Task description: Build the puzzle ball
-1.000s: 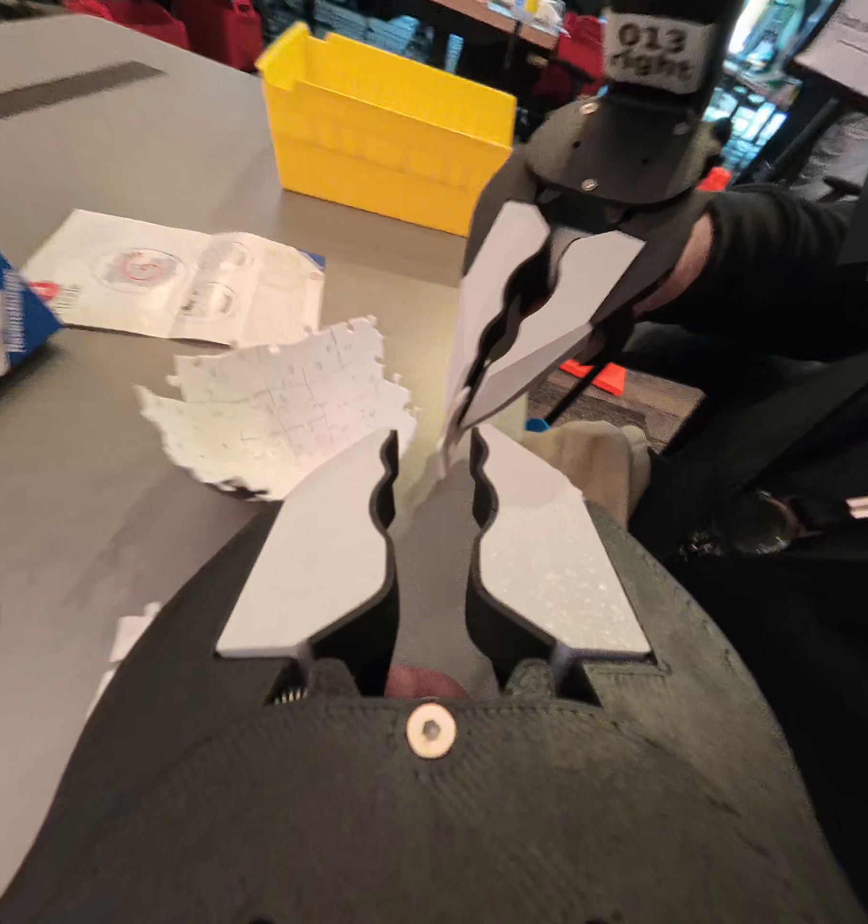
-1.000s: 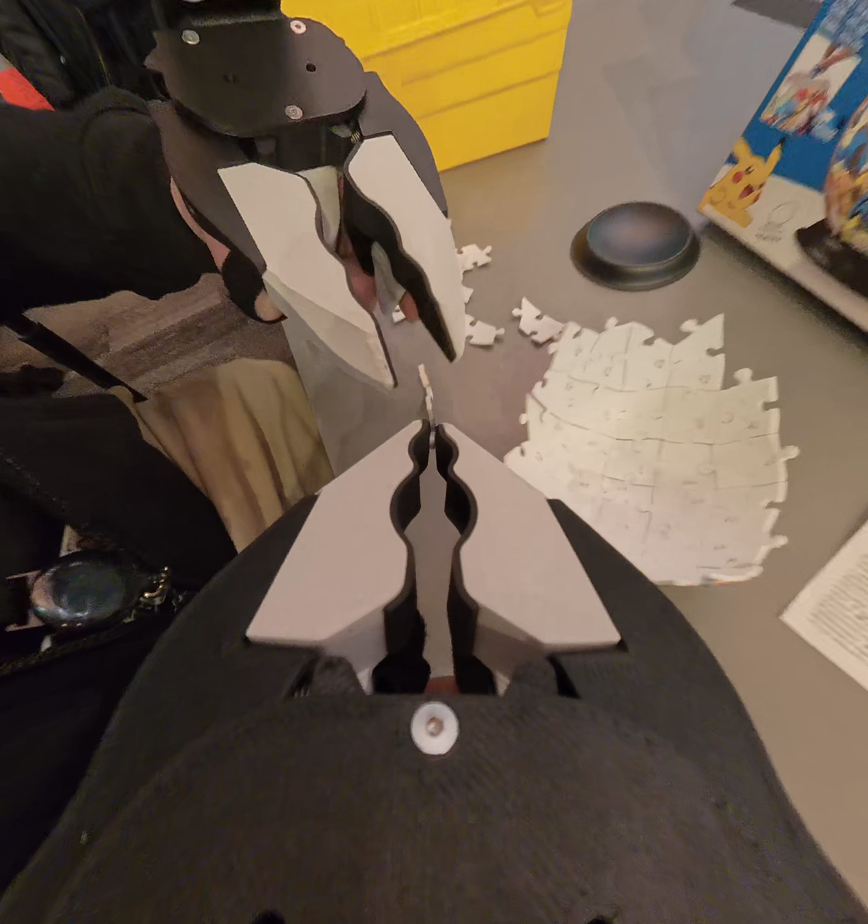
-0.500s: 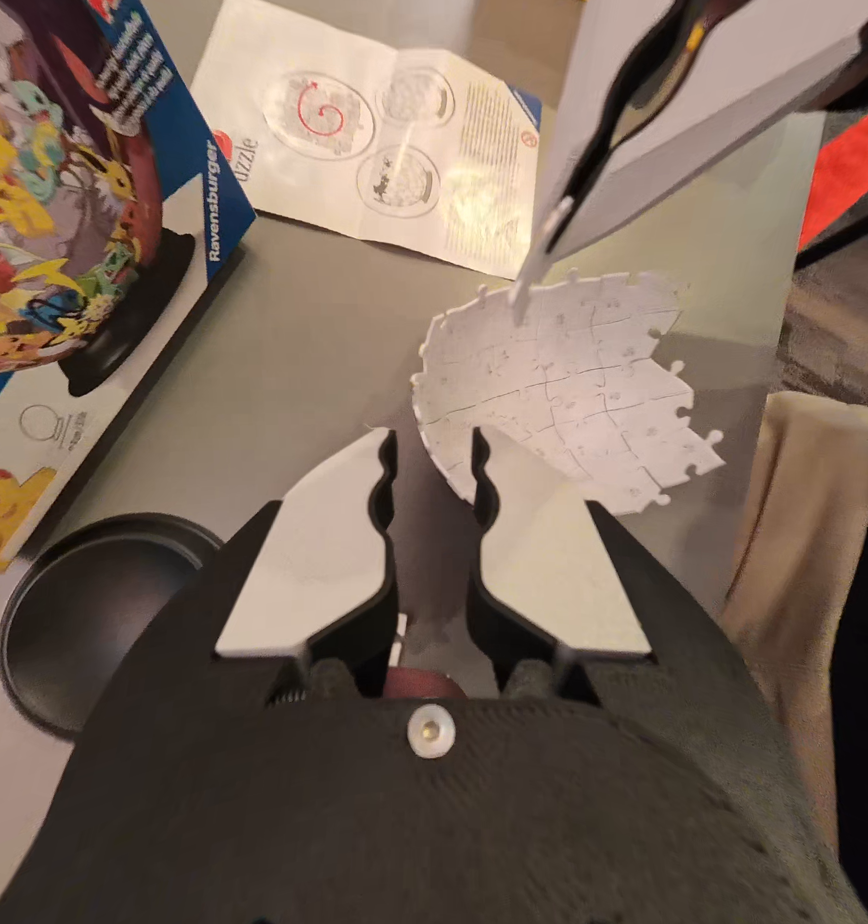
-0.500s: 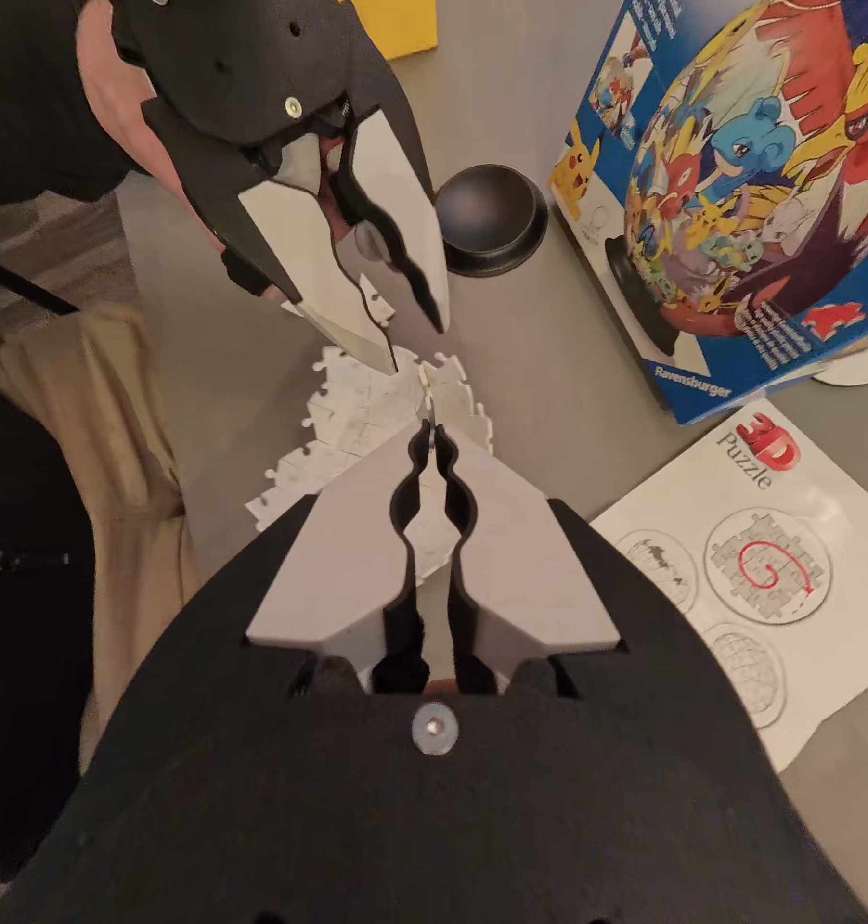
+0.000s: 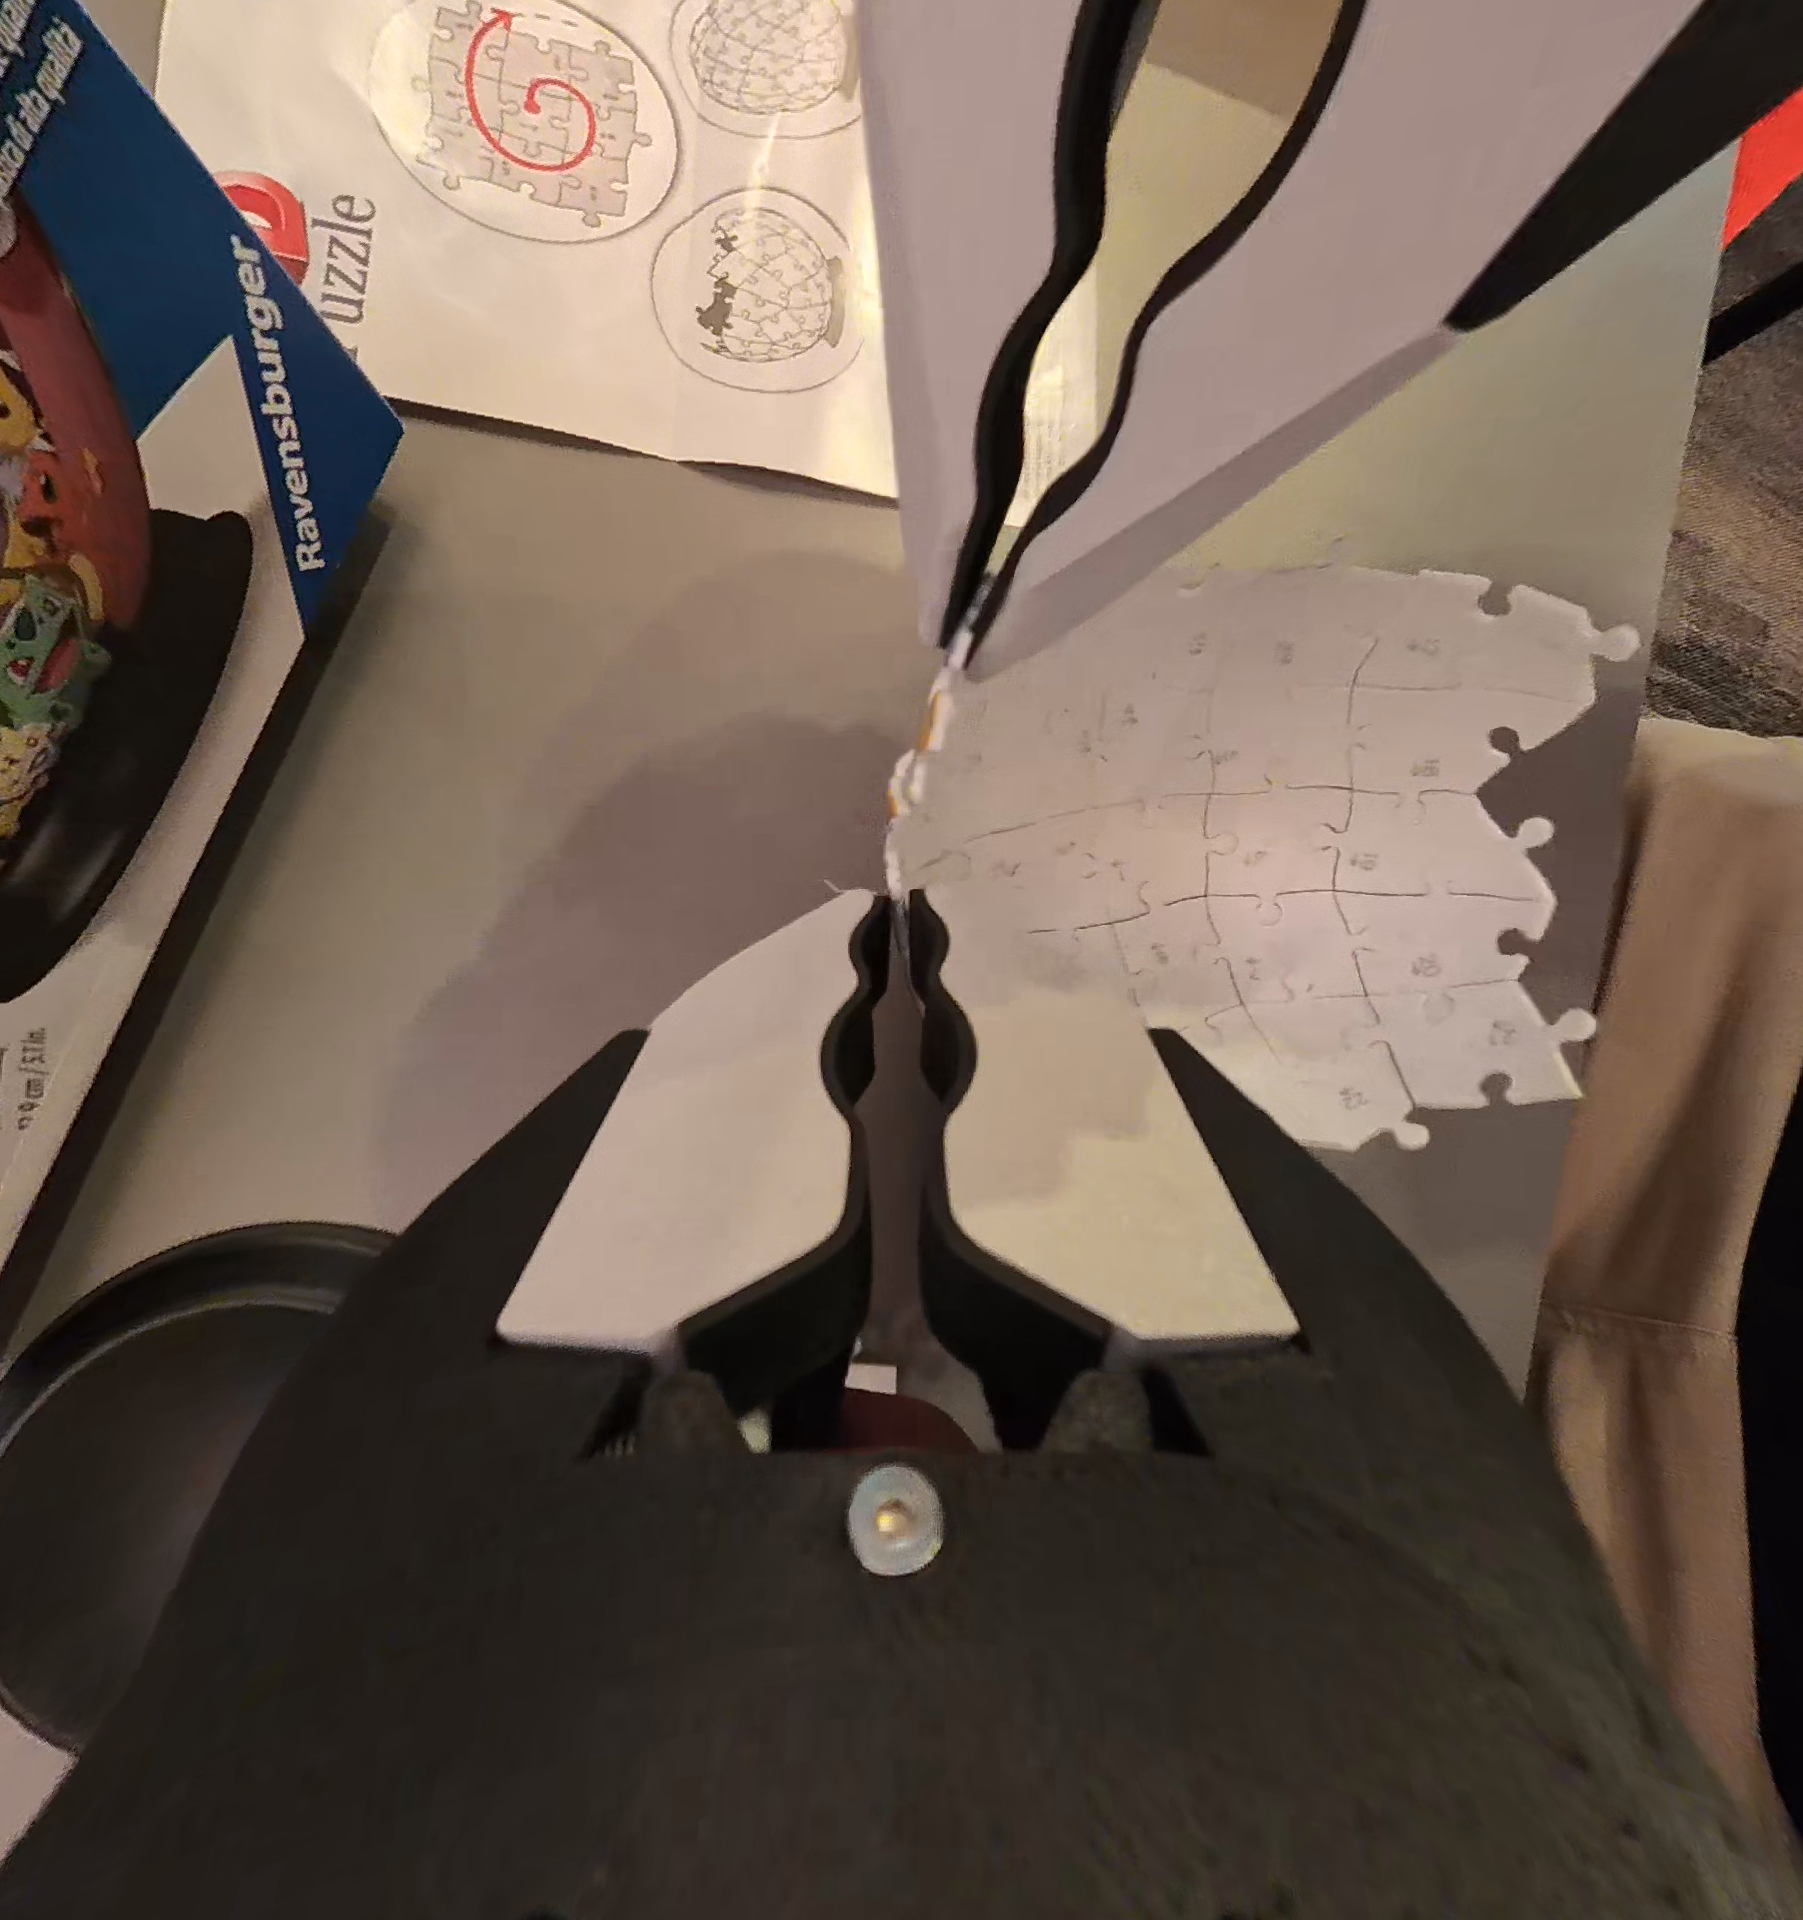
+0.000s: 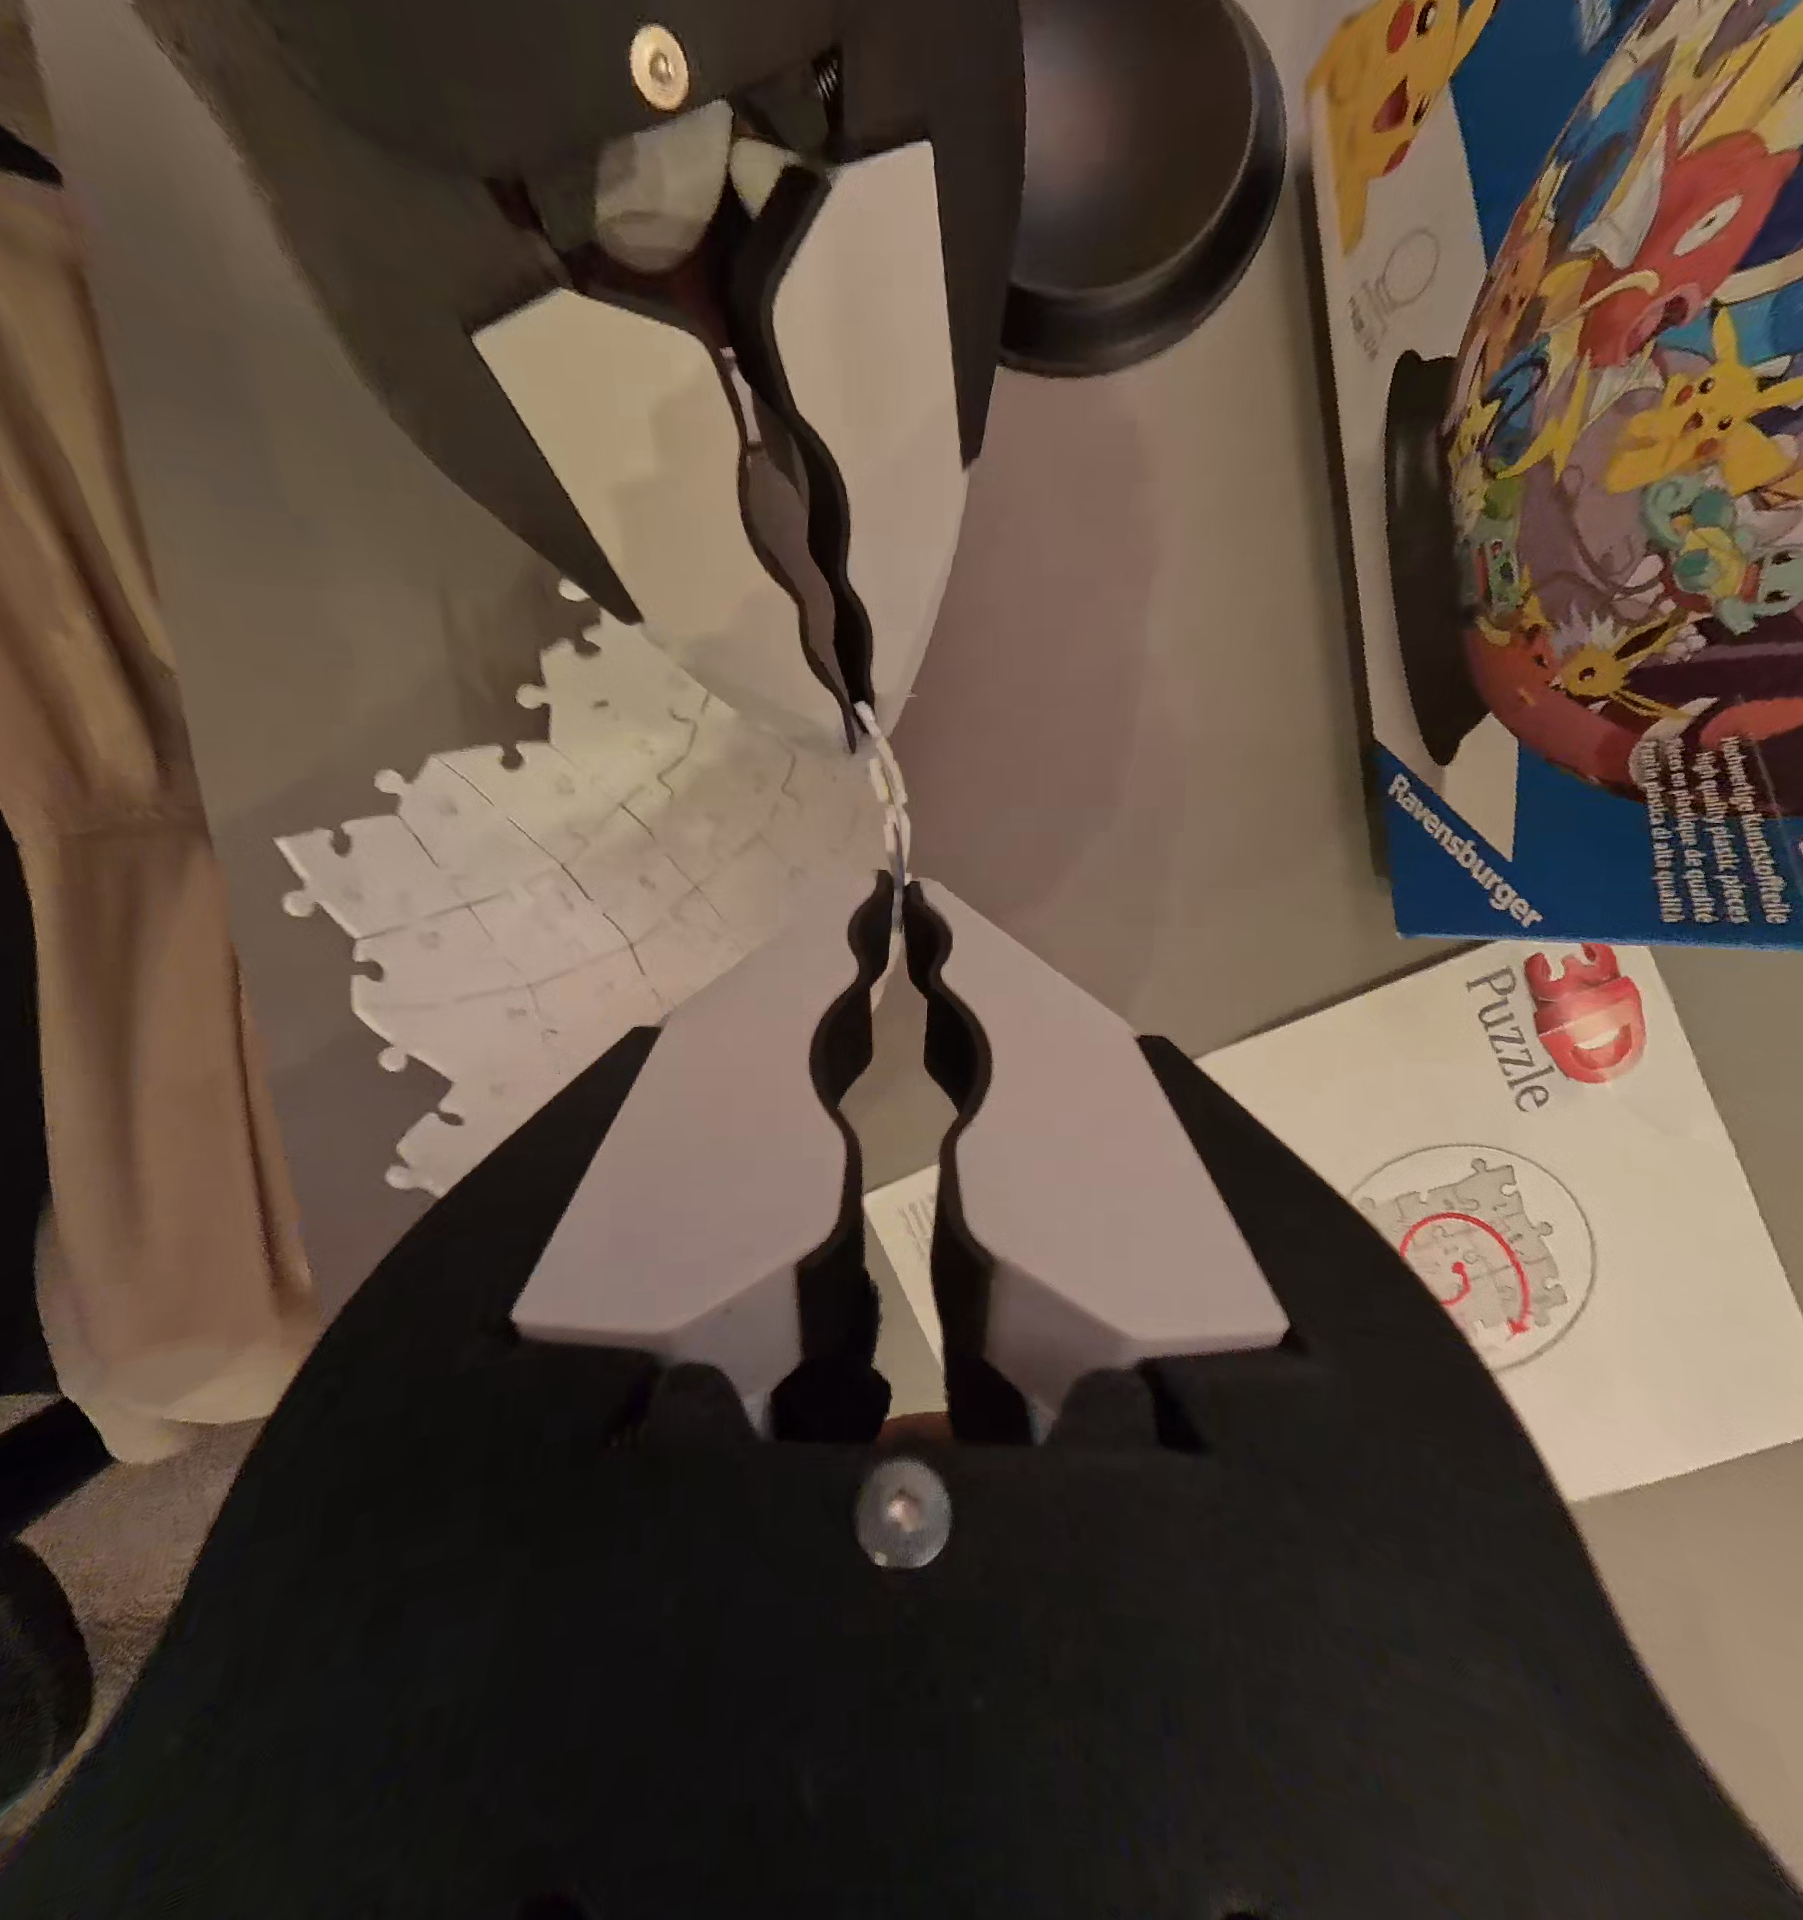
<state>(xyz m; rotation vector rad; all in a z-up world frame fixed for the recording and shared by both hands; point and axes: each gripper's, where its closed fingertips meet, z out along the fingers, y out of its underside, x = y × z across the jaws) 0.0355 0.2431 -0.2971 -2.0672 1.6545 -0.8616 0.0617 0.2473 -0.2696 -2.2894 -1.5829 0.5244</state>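
While two grippers pinch it, one puzzle shell [image 5: 1240, 862] hangs.

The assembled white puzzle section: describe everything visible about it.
The curved white sheet of interlocked puzzle pieces shows its pale, faintly numbered back, with knobbed, ragged outer edges. It looks like thin plastic, bowed like part of a shell. The left hand-held gripper and right hand-held gripper both pinch its near edge; whether it rests on the grey table is unclear.

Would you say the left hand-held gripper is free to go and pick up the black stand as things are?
Probably not yet: the left hand-held gripper is shut on the puzzle shell's edge. The black stand lies unobstructed on the table beside it, though.
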